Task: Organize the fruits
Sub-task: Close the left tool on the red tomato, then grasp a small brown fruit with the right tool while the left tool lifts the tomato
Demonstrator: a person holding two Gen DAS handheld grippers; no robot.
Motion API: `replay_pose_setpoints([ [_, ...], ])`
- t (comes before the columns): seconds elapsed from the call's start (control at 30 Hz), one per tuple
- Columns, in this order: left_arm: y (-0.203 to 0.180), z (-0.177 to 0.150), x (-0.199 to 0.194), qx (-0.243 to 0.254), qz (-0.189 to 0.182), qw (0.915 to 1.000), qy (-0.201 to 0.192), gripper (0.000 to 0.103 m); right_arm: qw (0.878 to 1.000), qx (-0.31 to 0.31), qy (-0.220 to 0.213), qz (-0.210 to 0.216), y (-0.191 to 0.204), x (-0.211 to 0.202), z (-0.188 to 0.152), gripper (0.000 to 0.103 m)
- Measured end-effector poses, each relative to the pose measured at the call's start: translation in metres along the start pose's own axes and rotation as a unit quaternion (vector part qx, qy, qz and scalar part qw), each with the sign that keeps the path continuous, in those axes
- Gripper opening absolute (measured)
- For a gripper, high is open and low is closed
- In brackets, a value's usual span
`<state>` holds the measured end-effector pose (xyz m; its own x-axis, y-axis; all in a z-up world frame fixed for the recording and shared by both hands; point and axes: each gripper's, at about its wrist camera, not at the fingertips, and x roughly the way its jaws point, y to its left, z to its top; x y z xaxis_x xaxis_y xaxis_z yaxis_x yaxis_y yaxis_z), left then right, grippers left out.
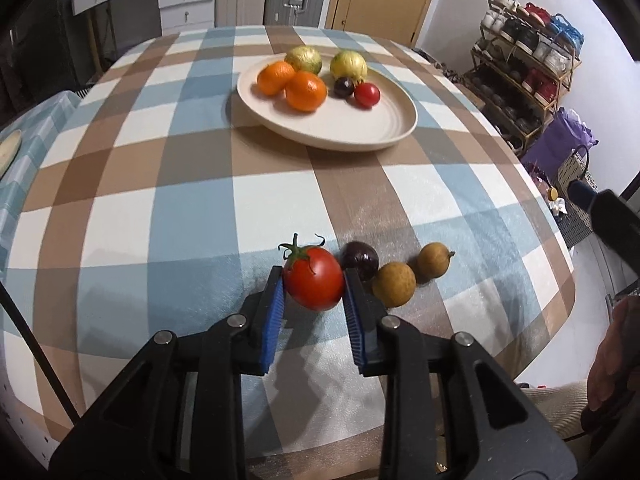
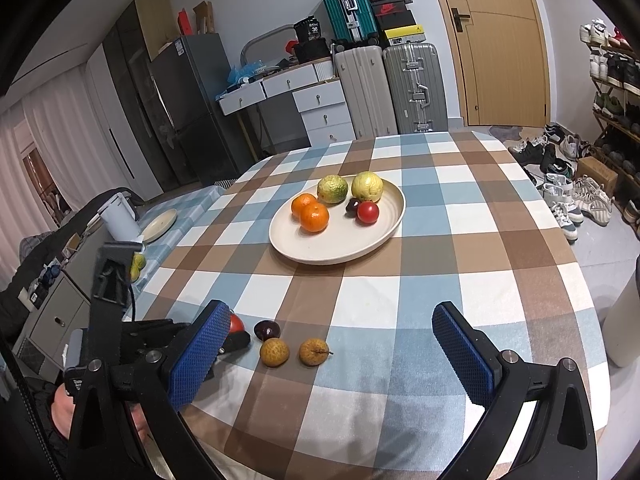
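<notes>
Four fruits sit in a loose row near the front edge of the worktop [image 1: 192, 184], which is covered in a blue, brown and white checked cloth. The left claw [image 1: 314, 280] is clamped on the leftmost of them, a red tomato [image 1: 314, 282] with a green stem, its blue pads [image 1: 274, 320] pressing on both sides of the fruit. Just right of the tomato lies a dark purple fruit [image 1: 362, 260], touching or nearly touching the claw's right finger, and beyond it two brown longans [image 1: 394, 284] lie side by side, the nearer one close to the purple fruit. Farther back on the cloth stands a cream plate [image 1: 360, 128] holding two oranges [image 1: 306, 90] touching each other, two yellow-green guavas [image 1: 348, 65] behind them, a small dark fruit [image 1: 344, 87] and a small red tomato [image 1: 367, 94] just beside it. The right claw [image 2: 326, 356] hovers above the worktop's front edge with its jaws spread wide and nothing between them; from its camera the left claw [image 2: 234, 334] shows at the left with the tomato mostly hidden behind a blue pad. A shoe rack [image 1: 520, 76] stands against the wall at right.
</notes>
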<state>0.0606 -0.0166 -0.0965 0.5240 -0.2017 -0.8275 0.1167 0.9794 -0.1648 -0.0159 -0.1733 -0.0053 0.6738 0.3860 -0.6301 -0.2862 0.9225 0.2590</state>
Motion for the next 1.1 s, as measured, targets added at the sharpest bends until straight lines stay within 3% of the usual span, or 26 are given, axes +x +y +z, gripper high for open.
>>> replay_pose_setpoints([
  [0.37, 0.009, 0.005, -0.037, -0.010, -0.009, 0.9988, -0.047, 0.025, 1.000, -0.007, 0.027, -0.002, 0.001, 0.012, -0.007, 0.103],
  [0.7, 0.011, 0.006, -0.080, -0.006, -0.048, 0.9943, -0.095, 0.025, 0.995, -0.036, 0.091, -0.010, 0.007, 0.043, -0.021, 0.103],
  [0.9, 0.016, 0.006, -0.095, -0.013, -0.078, 0.9916, -0.102, 0.025, 0.992, -0.056, 0.113, -0.014, 0.010, 0.058, -0.027, 0.102],
  [1.1, 0.016, 0.007, -0.103, -0.013, -0.099, 0.9894, -0.105, 0.025, 0.988, -0.070, 0.134, -0.014, 0.013, 0.073, -0.031, 0.088],
])
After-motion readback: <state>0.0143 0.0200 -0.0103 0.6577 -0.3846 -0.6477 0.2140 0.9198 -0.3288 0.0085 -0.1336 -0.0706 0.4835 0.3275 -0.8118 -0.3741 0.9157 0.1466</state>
